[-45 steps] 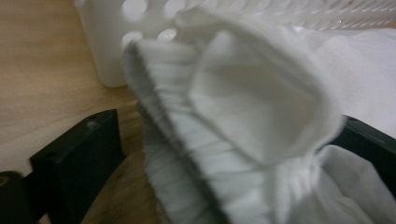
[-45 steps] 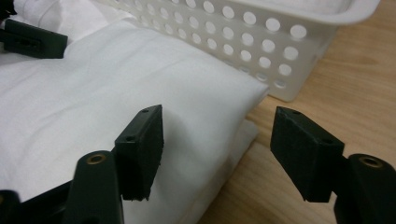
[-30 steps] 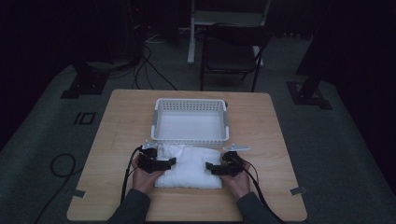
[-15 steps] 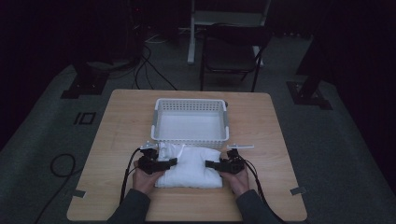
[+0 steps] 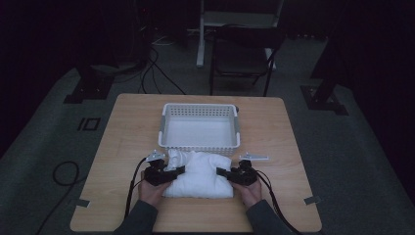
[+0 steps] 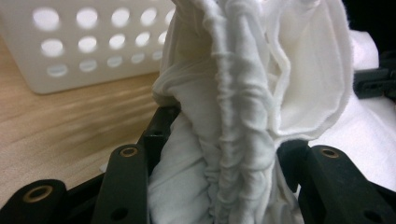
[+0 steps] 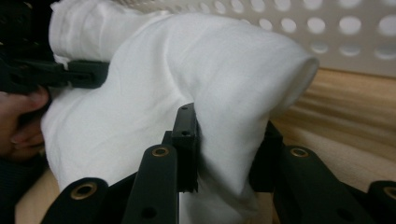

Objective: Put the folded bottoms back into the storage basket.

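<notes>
Each hand-held gripper, left (image 5: 177,171) and right (image 5: 221,172), is clamped on the folded white cloth bundle (image 5: 200,172), seemingly mid-lift from the wooden desk (image 5: 127,127), and next must carry it level over the white perforated plastic basket (image 5: 199,112).

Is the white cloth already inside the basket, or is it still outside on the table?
Outside. The white cloth lies on the table just in front of the basket, bunched between the left claw and right claw.

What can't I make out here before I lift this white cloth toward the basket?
- Left tool pads: left gripper view, bunched white fabric cloth covers them.
- Right tool far pad: right gripper view, a cloth fold wraps it.
- Table under the cloth: high view, the cloth hides it.
- White perforated plastic basket contents: high view, too dim and pale to tell.
</notes>
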Tool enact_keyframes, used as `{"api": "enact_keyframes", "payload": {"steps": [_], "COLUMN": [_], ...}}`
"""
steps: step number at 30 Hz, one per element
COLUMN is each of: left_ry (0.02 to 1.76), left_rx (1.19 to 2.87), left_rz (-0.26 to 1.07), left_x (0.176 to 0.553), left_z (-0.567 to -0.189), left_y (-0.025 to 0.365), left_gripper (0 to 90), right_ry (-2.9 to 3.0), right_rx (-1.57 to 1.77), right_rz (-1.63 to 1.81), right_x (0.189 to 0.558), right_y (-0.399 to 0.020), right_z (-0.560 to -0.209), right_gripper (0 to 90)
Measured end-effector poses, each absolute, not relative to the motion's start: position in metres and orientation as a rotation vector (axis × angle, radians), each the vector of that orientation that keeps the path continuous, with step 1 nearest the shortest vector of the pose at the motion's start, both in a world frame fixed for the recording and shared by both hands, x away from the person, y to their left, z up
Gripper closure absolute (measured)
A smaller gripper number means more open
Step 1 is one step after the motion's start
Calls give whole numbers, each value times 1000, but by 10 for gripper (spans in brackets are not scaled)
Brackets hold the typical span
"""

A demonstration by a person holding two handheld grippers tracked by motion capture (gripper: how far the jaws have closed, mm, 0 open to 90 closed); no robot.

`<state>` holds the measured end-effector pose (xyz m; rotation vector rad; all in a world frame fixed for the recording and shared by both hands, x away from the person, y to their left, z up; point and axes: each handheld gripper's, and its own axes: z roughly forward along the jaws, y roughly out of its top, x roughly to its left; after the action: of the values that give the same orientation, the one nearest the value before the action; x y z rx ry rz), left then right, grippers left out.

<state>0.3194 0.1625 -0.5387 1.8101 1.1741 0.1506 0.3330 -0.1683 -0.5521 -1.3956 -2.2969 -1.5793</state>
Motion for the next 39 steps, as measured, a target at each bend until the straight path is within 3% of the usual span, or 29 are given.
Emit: {"api": "enact_keyframes", "payload": {"steps": [16,39], "left_ry": [1118,1086], "left_rx": [1794,1720], "left_rz": [271,317], "left_x": [300,285], "left_z": [-521,-493], "left_y": [157,159], "left_gripper": [525,529], "right_ry": [-2529,-2641], "right_rx": [-1324,-1242], "right_rz": [-1667,-1791], "right_x": [311,297], "right_y": [-163,-160], "right_z": [-532,-499], "right_gripper": [701,702]}}
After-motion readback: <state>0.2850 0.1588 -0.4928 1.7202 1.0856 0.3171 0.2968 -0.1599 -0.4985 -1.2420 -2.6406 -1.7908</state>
